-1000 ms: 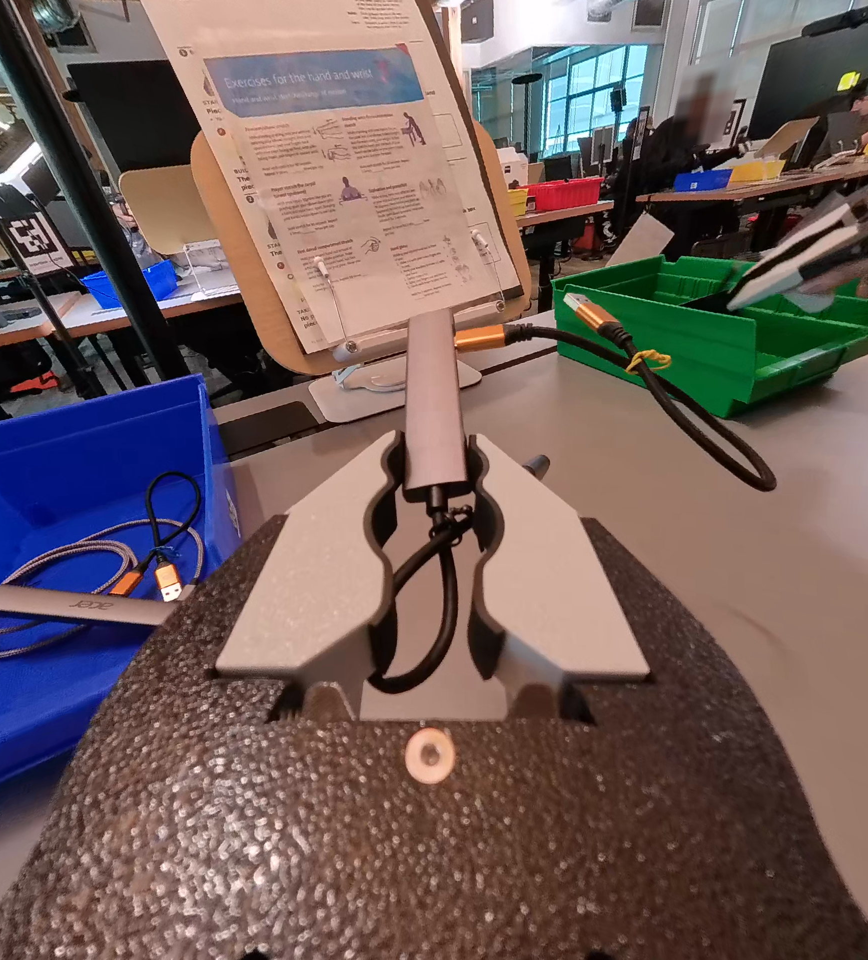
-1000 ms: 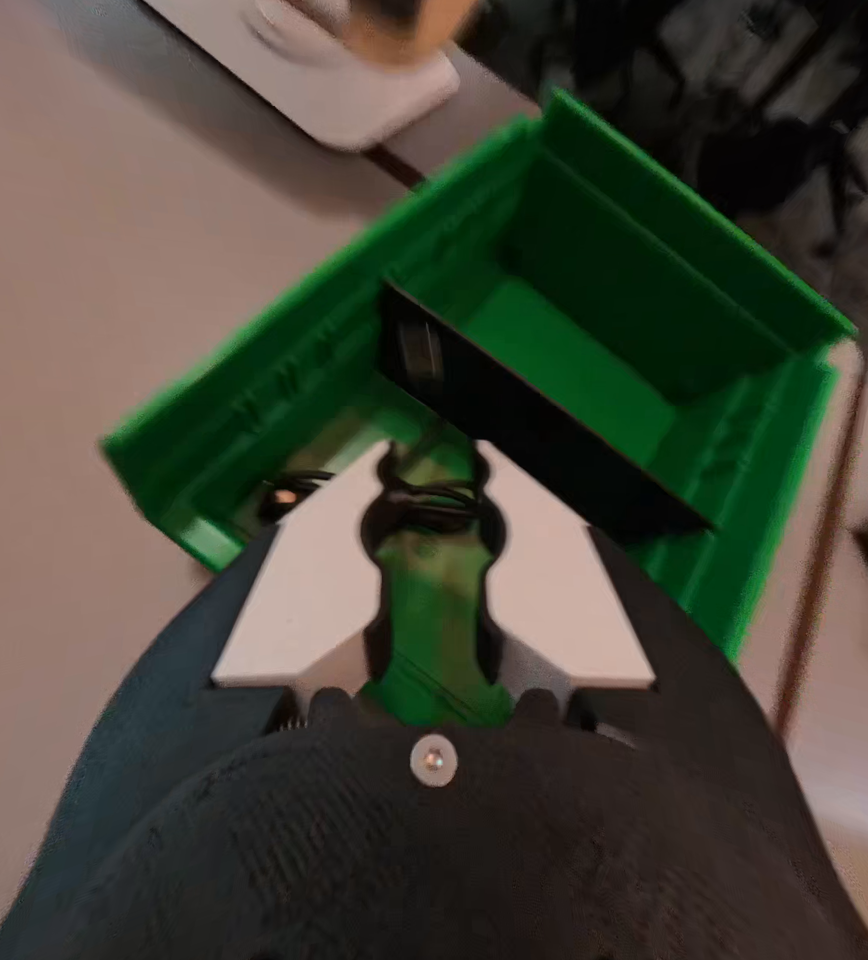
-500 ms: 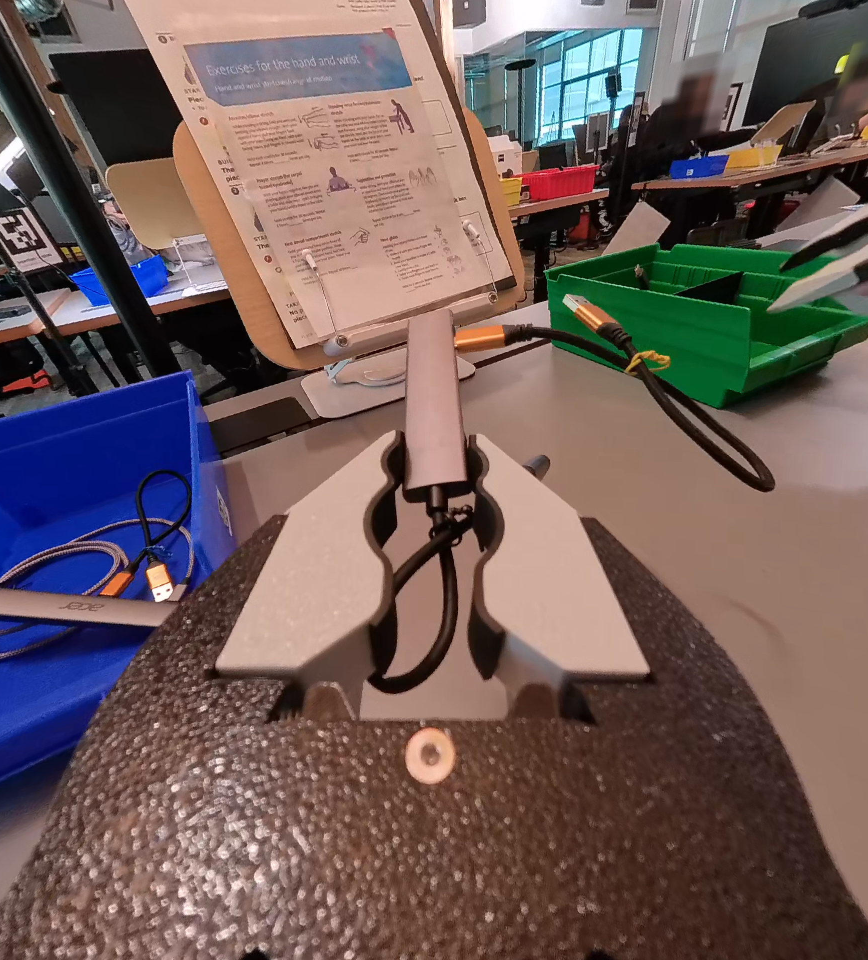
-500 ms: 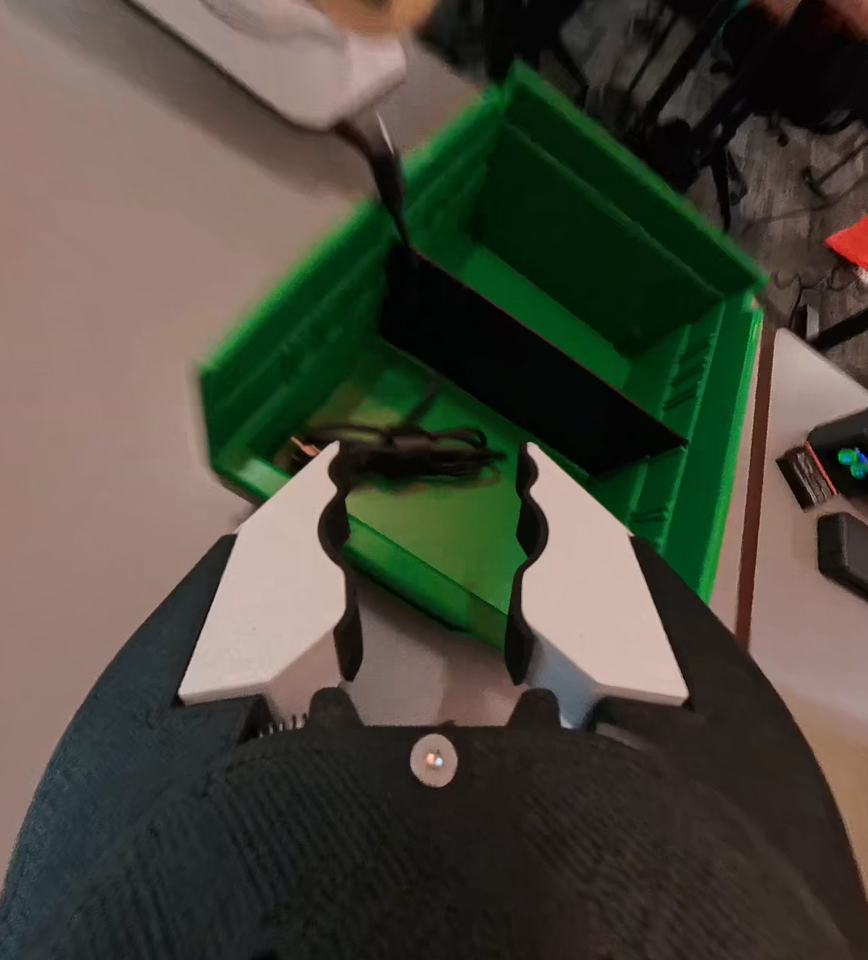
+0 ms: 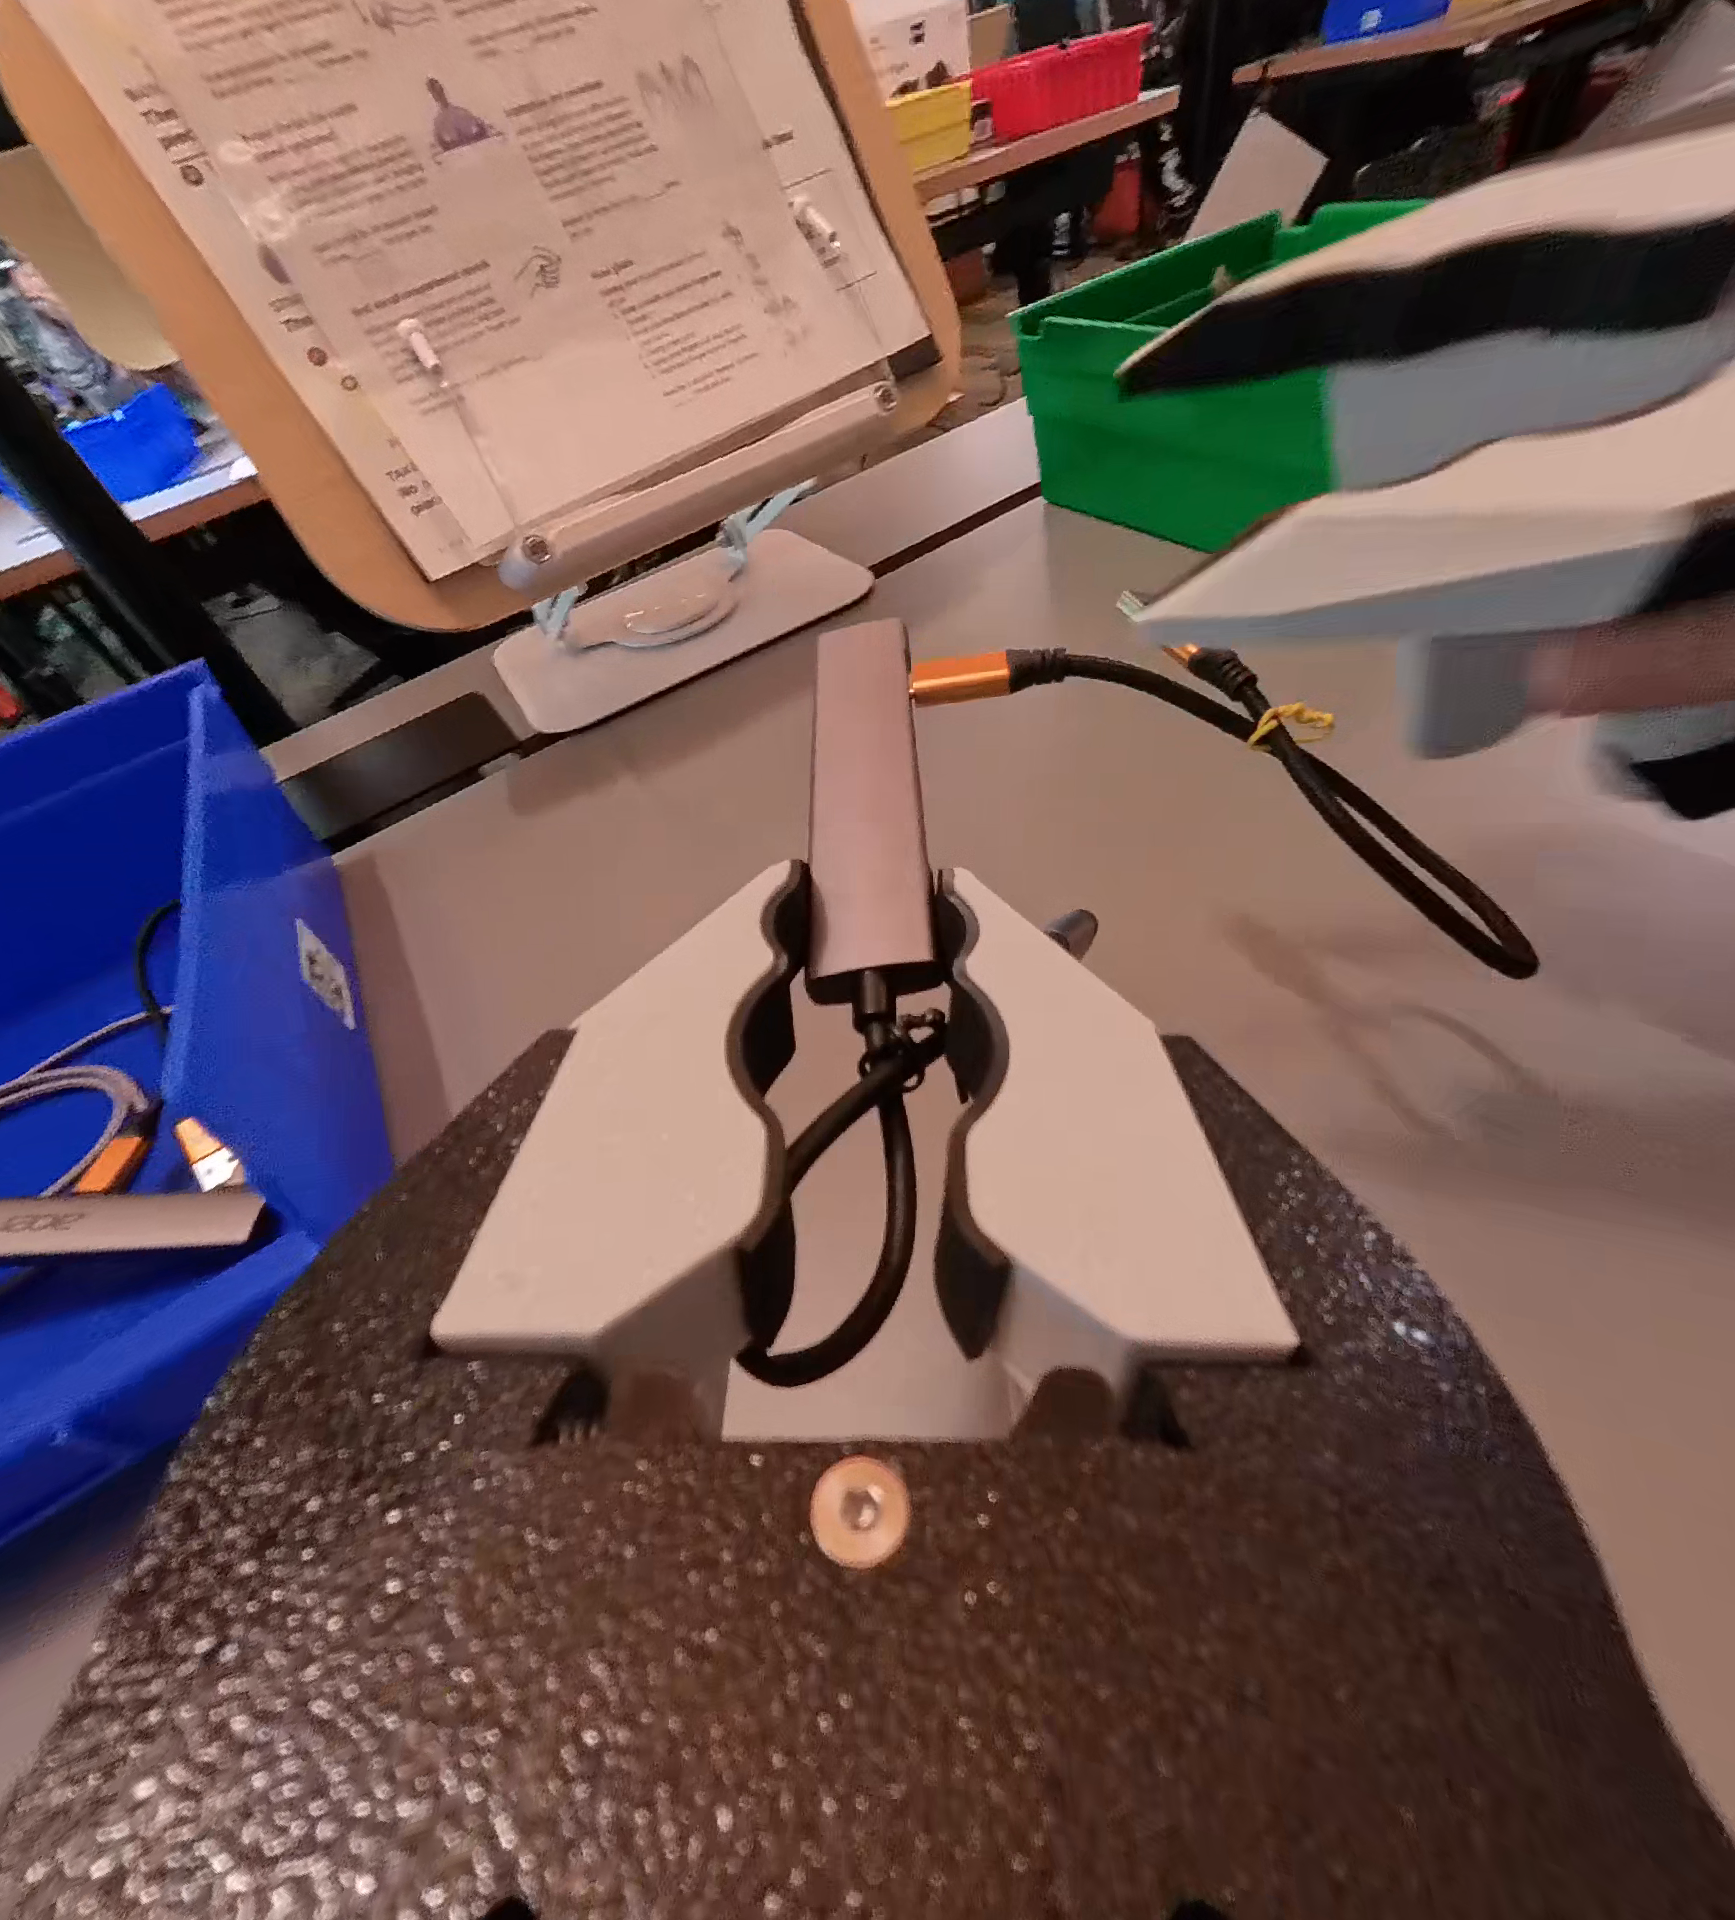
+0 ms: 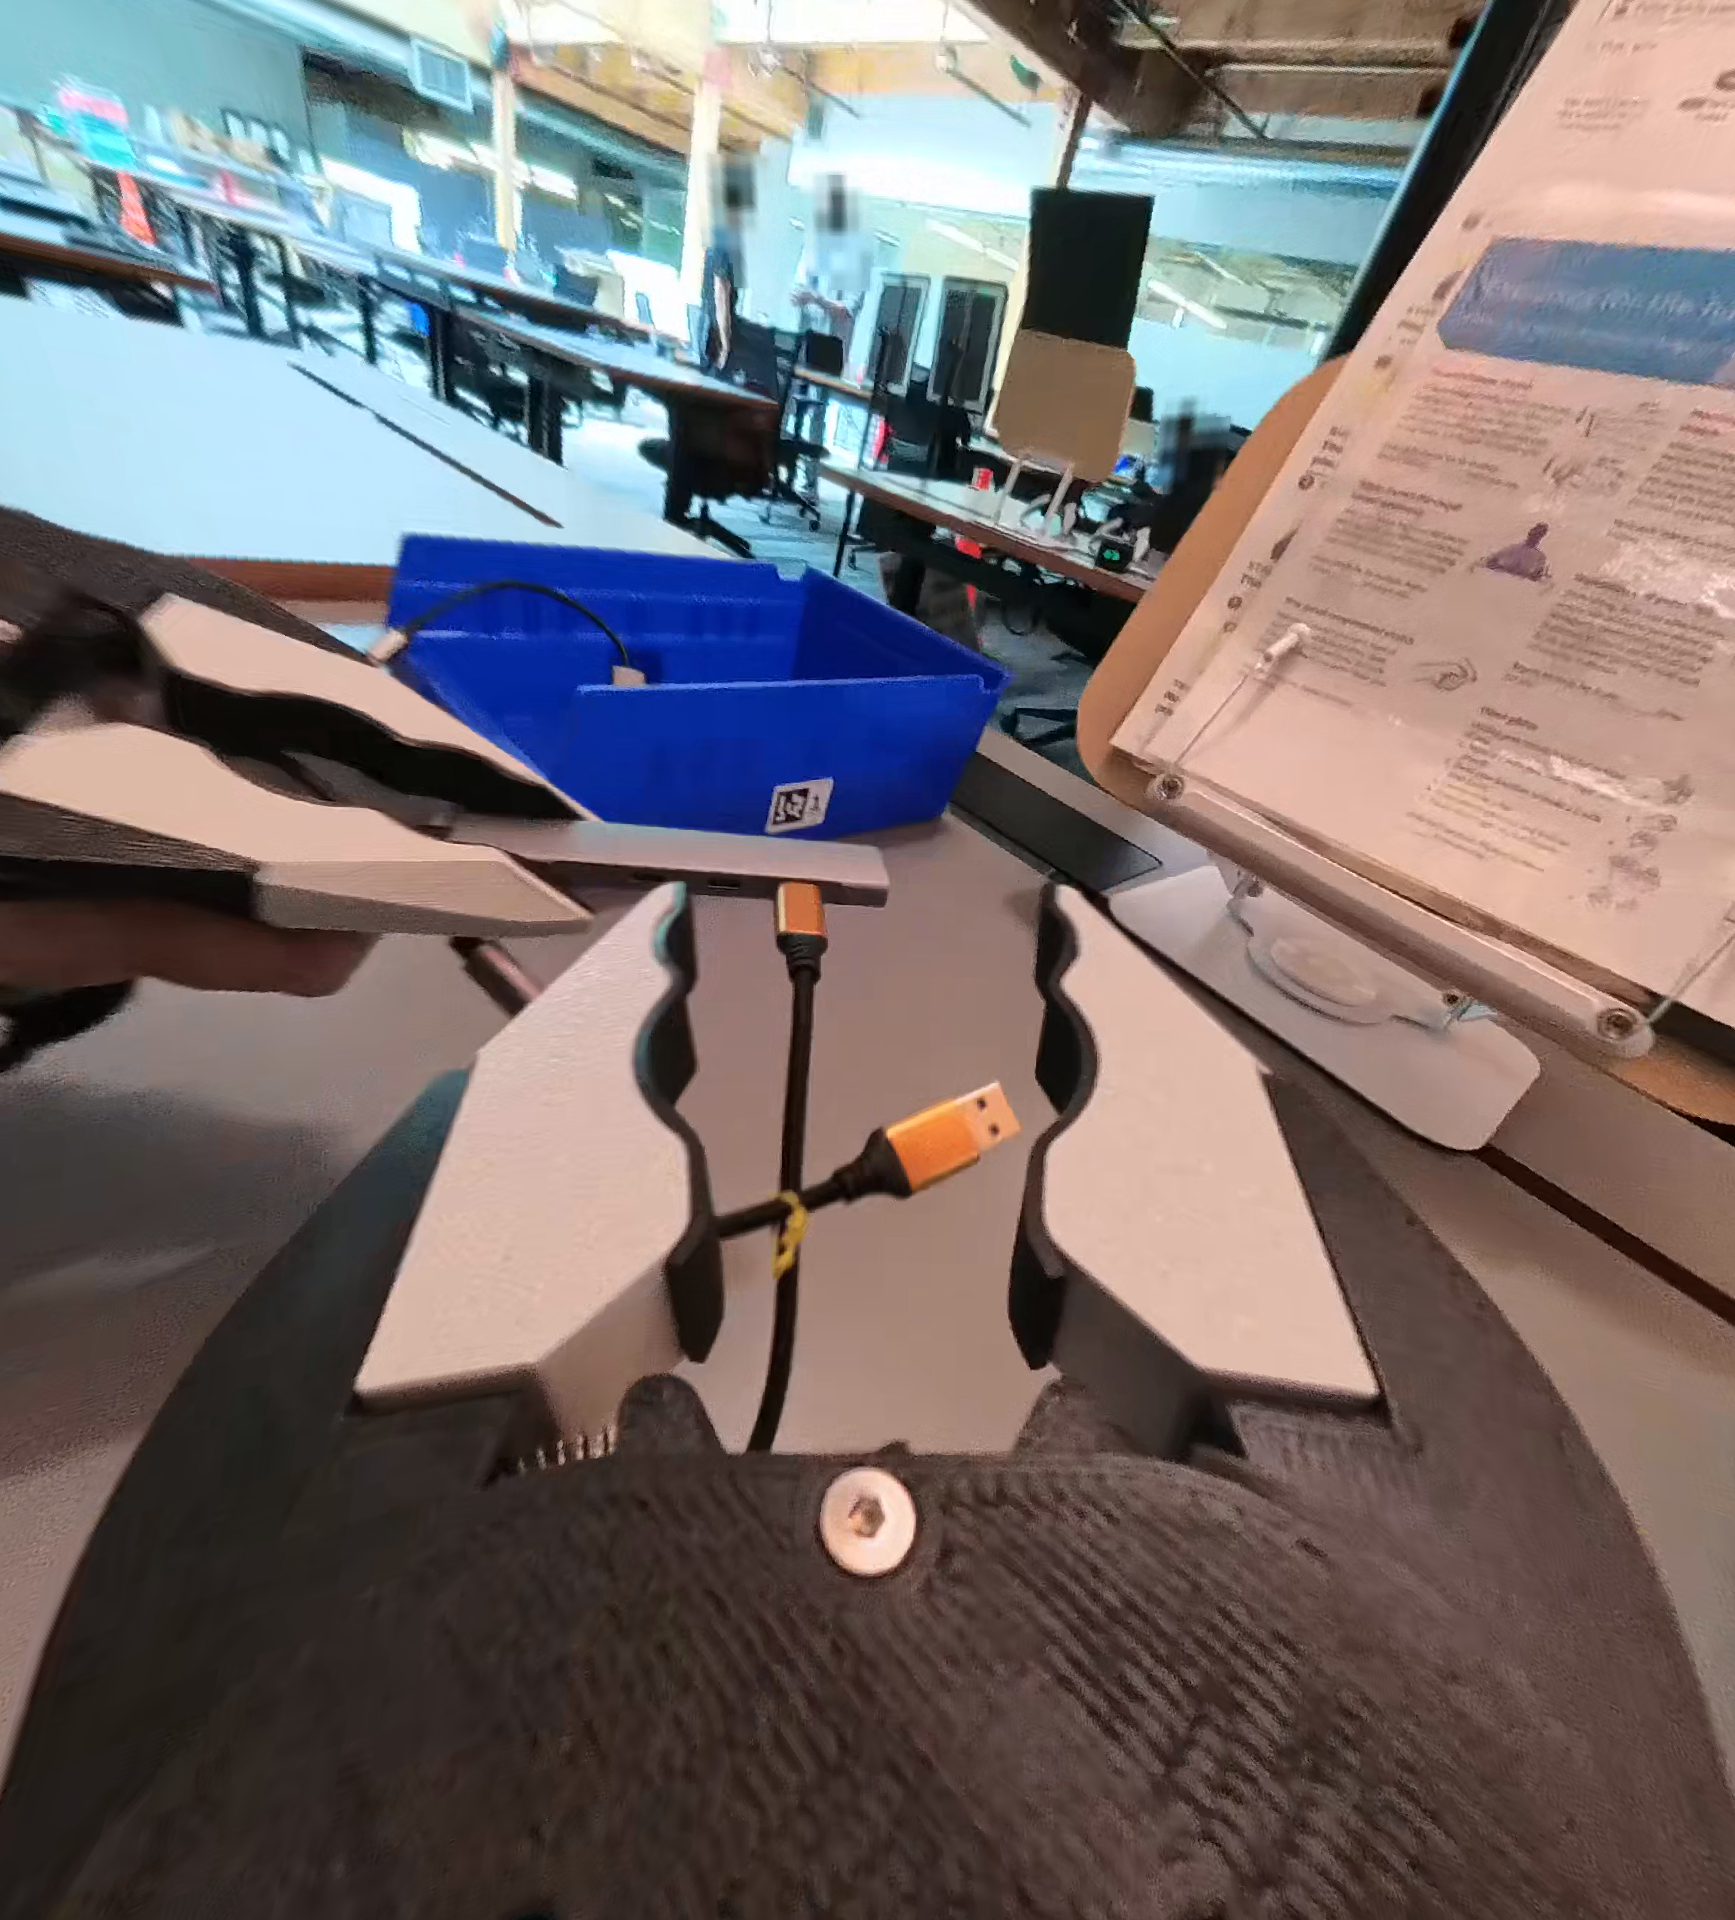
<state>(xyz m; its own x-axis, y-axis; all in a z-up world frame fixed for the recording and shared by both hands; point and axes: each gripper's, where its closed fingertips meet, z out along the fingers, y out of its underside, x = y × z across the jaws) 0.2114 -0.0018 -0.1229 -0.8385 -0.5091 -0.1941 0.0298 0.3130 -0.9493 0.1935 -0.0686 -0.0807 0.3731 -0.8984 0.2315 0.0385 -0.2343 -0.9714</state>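
My left gripper is shut on a slim grey USB hub and holds it level above the grey table. The hub's own short black lead loops back between my fingers. A black cable with orange plugs is plugged into the hub's right side. My right gripper is open, its fingers either side of that cable, with the free orange USB plug between them and untouched. The right gripper also shows blurred in the left wrist view. The left gripper and hub show in the right wrist view.
A blue bin at the left holds another grey hub and several cables; it also shows in the right wrist view. A green bin stands at the back right. A document stand with printed sheets stands behind the hub.
My right gripper opened over the green bin, left a black cable in it, then swung left to the cable at the hub. My left gripper kept its hold on the hub.
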